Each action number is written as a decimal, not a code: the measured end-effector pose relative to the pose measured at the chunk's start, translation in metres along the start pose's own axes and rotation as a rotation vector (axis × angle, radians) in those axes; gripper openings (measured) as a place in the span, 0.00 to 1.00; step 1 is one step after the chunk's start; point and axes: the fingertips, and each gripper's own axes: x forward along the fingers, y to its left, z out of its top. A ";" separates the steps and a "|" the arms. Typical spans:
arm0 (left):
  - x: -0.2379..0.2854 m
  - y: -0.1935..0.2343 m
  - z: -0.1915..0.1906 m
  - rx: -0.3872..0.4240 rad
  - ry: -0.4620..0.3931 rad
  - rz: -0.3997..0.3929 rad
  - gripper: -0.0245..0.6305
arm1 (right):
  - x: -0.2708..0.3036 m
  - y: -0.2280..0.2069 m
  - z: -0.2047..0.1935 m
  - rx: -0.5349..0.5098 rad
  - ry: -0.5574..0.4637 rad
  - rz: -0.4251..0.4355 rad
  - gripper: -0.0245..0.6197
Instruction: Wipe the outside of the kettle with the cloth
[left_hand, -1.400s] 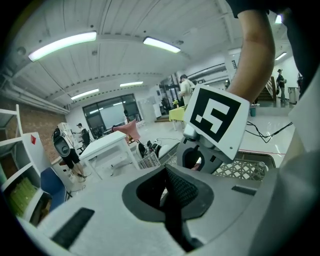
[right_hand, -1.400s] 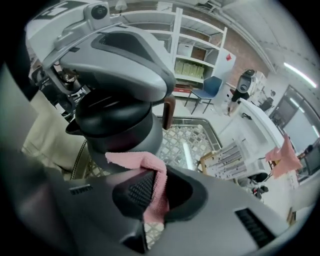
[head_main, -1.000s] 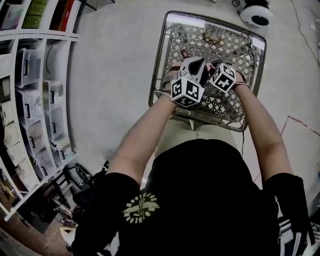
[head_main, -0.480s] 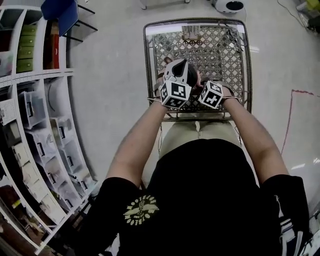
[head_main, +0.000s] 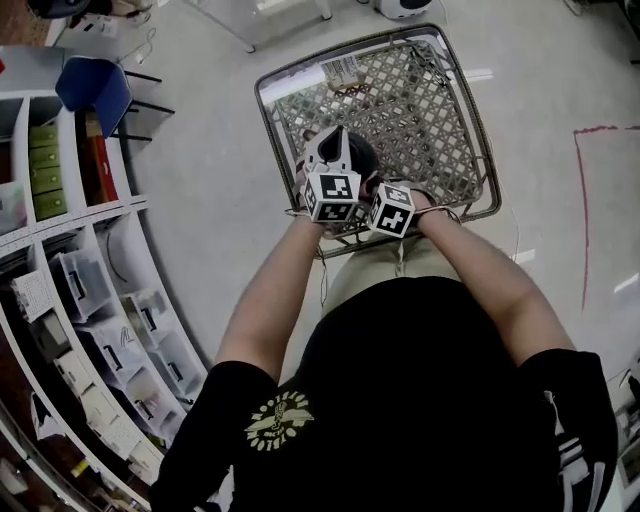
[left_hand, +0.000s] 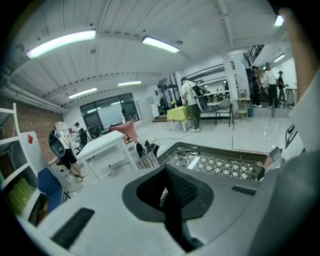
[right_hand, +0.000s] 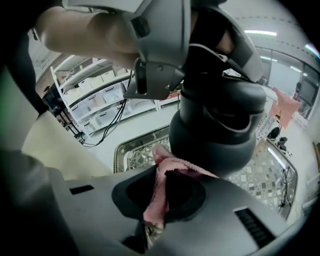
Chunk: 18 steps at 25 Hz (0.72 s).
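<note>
Right hand-held gripper (right_hand: 164, 194) clamped on pink cloth (right_hand: 172, 165), cloth against kettle (right_hand: 215, 135) just ahead

1. The cart (head_main: 268, 118) stands on the floor (head_main: 200, 150), straight before the person.
2. The kettle (right_hand: 215, 125) is over the cart's near edge, toward its left corner. Whether it rests on the mesh cannot be told.
3. The left gripper (left_hand: 175, 185) is at the kettle's top. The right gripper (right_hand: 165, 180) is just right of it and nearer the person.
4. The cloth (right_hand: 172, 162) sits between the right gripper's jaws, its free end touching the kettle's lower side.
5. A tag (head_main: 343, 72) lies in the cart's far left corner.
6. Shelves (head_main: 90, 290) run along the person's left, with a chair (head_main: 93, 88) beyond their far end.
7. A table (left_hand: 102, 145) stands beyond the cart, to its left.
</note>
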 end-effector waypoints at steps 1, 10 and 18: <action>0.001 0.000 0.001 0.001 -0.003 -0.001 0.05 | 0.000 -0.002 -0.002 0.011 -0.002 -0.007 0.09; 0.003 -0.006 -0.003 -0.010 -0.012 -0.019 0.05 | -0.001 -0.042 -0.039 0.028 0.073 -0.044 0.09; 0.005 -0.004 0.009 -0.015 -0.011 -0.007 0.05 | -0.017 -0.109 -0.045 -0.098 0.149 -0.059 0.09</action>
